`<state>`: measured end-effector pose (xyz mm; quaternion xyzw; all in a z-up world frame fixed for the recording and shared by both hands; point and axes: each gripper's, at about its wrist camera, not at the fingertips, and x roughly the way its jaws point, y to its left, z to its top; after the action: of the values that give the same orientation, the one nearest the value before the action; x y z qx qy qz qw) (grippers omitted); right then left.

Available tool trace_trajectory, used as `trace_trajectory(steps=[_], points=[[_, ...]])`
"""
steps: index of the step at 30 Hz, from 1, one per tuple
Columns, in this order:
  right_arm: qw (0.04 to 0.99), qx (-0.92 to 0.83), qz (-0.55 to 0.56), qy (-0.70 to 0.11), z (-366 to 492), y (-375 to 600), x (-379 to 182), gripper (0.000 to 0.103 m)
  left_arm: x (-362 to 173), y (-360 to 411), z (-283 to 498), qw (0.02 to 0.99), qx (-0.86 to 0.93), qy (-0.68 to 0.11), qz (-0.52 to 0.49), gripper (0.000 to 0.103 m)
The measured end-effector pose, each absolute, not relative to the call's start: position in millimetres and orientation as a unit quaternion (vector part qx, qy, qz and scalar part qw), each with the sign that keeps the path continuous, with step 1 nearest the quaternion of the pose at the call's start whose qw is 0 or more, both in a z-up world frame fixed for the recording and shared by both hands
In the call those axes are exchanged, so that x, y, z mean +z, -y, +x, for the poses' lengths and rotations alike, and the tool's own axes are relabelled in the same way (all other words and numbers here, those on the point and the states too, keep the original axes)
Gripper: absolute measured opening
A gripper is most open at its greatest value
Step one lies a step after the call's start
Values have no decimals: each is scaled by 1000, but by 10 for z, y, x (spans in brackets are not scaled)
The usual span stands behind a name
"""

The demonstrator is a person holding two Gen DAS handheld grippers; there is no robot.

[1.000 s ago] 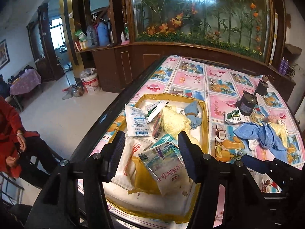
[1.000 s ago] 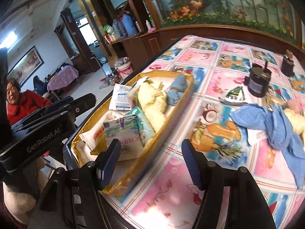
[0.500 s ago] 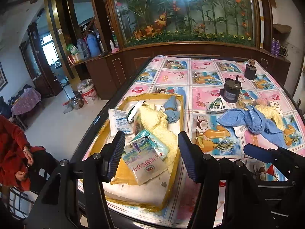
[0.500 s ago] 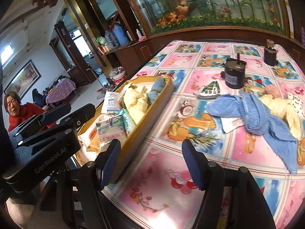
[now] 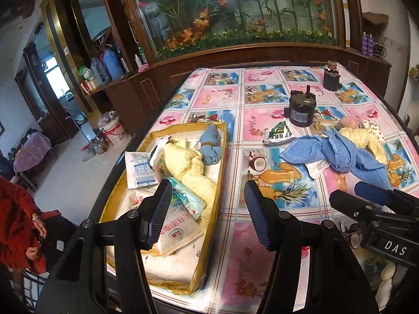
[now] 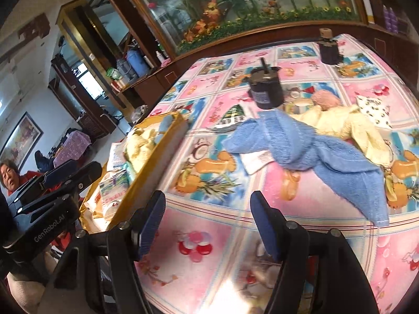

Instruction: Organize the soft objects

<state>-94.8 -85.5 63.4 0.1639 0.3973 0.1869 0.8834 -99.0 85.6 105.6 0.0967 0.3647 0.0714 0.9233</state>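
A yellow tray [image 5: 221,157] on the table's left holds a yellow towel [image 5: 193,167], a blue cloth [image 5: 212,145] and several packets [image 5: 138,168]. To its right lie a blue towel [image 5: 337,154], a yellow towel [image 5: 364,140], a pink plush [image 5: 348,123] and a green sachet [image 5: 280,132]. My left gripper [image 5: 208,209] hovers open and empty over the tray's near right edge. My right gripper [image 6: 208,222] is open and empty above the tablecloth, short of the blue towel [image 6: 301,144]; the tray [image 6: 157,151] is to its left.
Two dark cylindrical motors [image 5: 301,110] [image 5: 331,77] stand on the patterned tablecloth [image 5: 262,99] behind the towels. A person in red [image 5: 18,219] sits at the lower left beside the table. A wooden cabinet with a glass flower display [image 5: 235,13] runs behind the table.
Both grippers have swung rightward, away from the tray and toward the towels on the cloth. Both views have rolled level. Neither gripper's opening has changed.
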Motion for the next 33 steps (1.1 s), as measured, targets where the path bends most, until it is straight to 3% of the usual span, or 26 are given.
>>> trace_trajectory(steps=[17, 33], points=[[903, 60, 189, -381, -763, 2047, 693, 68, 615, -632, -635, 890, -67, -450, 16, 58], [896, 139, 0, -421, -178, 995, 557, 67, 599, -669, -700, 892, -66, -446, 30, 58]])
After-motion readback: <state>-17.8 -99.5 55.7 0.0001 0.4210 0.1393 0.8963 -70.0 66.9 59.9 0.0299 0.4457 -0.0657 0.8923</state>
